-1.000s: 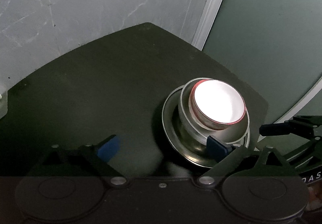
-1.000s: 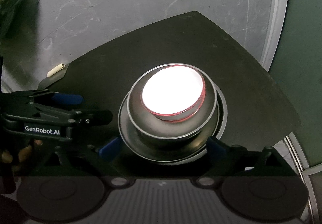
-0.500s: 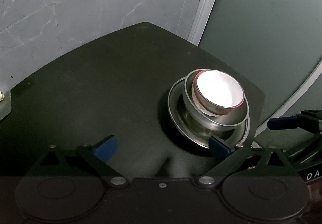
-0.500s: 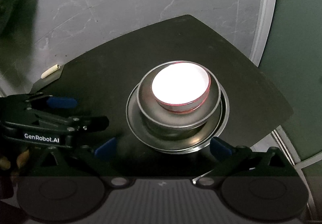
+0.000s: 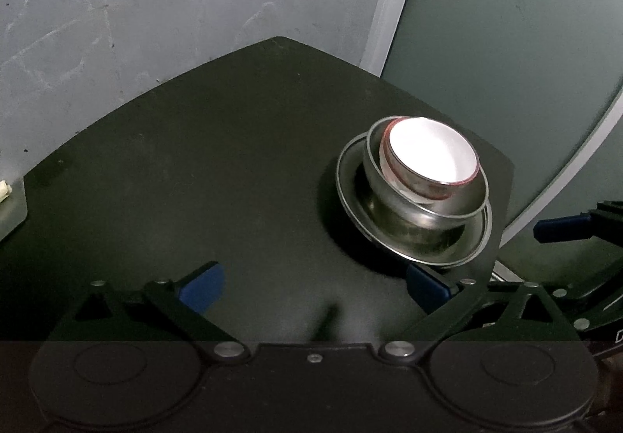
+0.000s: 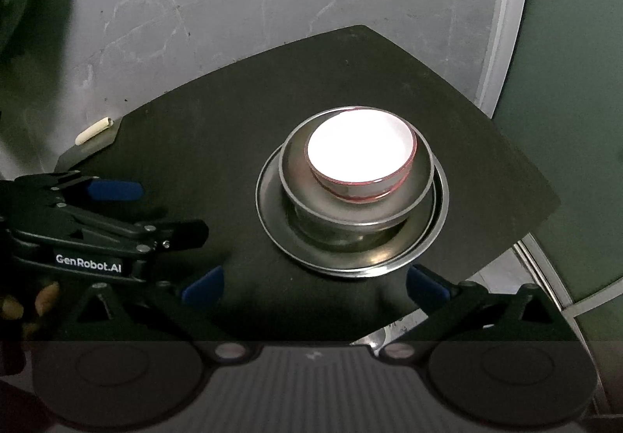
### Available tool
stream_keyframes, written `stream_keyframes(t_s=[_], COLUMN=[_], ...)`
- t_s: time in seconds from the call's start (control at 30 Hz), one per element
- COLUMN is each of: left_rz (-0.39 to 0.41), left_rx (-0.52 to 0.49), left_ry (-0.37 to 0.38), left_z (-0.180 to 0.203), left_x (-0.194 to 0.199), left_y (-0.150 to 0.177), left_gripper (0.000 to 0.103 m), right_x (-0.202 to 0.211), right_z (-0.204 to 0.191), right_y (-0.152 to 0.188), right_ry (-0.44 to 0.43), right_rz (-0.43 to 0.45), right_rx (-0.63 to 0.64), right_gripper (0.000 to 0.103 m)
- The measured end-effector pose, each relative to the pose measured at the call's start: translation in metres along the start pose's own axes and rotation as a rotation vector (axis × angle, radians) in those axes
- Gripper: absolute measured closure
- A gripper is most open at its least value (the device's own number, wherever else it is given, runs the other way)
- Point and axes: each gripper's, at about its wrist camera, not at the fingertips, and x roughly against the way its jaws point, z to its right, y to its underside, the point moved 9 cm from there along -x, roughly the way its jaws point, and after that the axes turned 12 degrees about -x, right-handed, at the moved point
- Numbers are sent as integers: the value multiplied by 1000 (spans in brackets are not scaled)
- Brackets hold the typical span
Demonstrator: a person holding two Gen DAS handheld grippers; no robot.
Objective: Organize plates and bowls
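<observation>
Left hand-held gripper opening wide, nothing between its blue pads; right hand-held gripper wide too, empty. Stacked at two o'clock on dark desk: white red-rimmed bowl nested in steel bowl, atop steel plate. Grey marbled floor beyond. Both angled steeply downward.

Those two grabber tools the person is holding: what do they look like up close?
Both are black hand-held frames. Each has two thin linkage arms with silver bolts, ending in blue pads. The left gripper and the right gripper look alike from their own cameras. Seen from the right wrist view, the left one carries white lettering reading GenRobot.AI on its side. No cables or sleeves show.
</observation>
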Motion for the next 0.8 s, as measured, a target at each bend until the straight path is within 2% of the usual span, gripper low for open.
stream_keyframes(t_s=[0.43, 0.8], left_rz=[-25, -26], left_rx=[-15, -37], left_ry=[5, 17], left_z=[-6, -4], left_x=[10, 15], left_y=[22, 26], left_gripper=[3, 3], right_x=[5, 13], right_z=[-1, 7], right_y=[17, 25], right_ry=[26, 47], right_rz=[-24, -22], right_rx=[-17, -45], right_gripper=[1, 1])
